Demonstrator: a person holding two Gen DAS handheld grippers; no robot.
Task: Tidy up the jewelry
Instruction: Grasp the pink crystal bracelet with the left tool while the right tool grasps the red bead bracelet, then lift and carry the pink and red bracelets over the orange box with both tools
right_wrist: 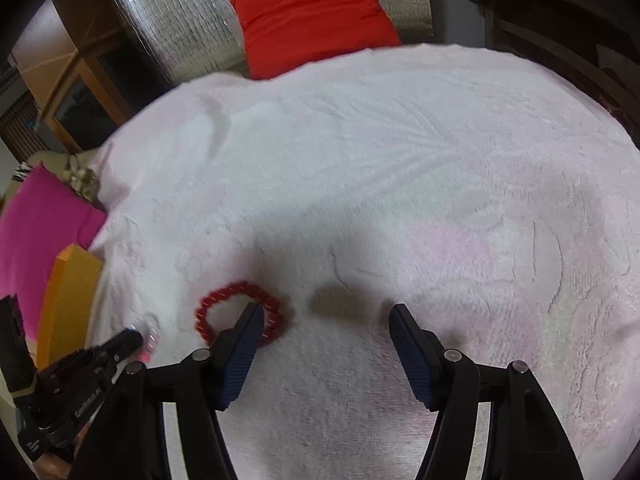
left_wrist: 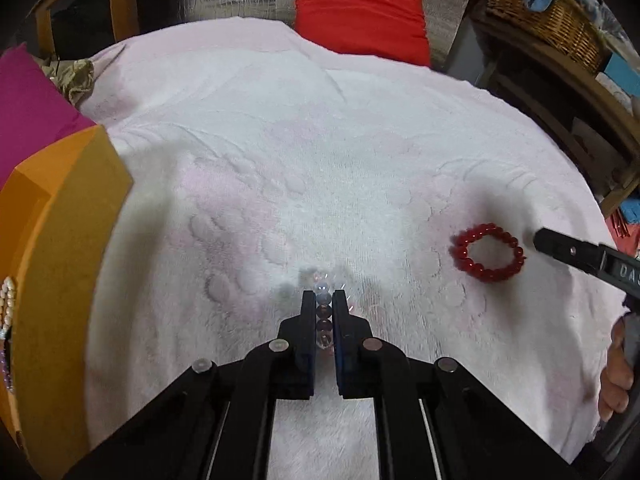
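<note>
Left gripper pinching clear bead bracelet, right gripper spread, pearl strand in orange box

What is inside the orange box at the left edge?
Inside the orange cardboard box, a white pearl strand and purple beads show at the edge. The box wall hides the rest.

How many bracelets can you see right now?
3, maybe more: a red bead bracelet on the towel, a clear bead bracelet in the left gripper, a pearl strand in the orange box.
</note>
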